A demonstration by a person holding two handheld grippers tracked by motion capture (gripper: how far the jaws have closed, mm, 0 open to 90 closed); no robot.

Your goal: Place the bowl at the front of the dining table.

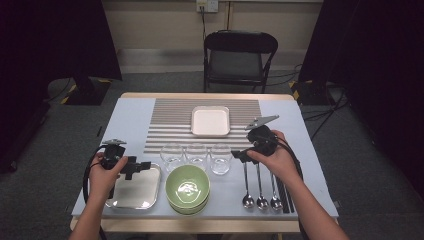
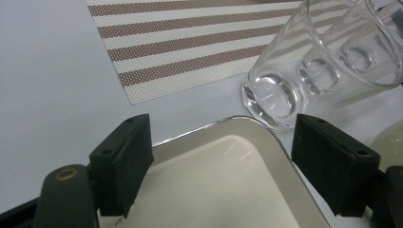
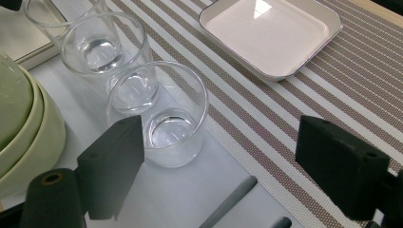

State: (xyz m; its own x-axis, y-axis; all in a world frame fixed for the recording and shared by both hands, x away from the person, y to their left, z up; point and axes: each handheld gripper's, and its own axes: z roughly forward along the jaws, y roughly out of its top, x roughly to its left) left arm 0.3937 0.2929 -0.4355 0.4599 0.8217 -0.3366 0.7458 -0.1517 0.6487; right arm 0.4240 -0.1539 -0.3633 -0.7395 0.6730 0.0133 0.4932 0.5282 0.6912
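The left tool hangs with its jaws wide over the far right corner of the steel tray, holding nothing; the tray lies at the desk's near left edge, just beside the stacked green bowls. The right tool is also wide and holds nothing, just beside the rightmost of three glasses, above the spoon handles. Beyond the glasses, the striped mat carries a white square dish with open room around it.
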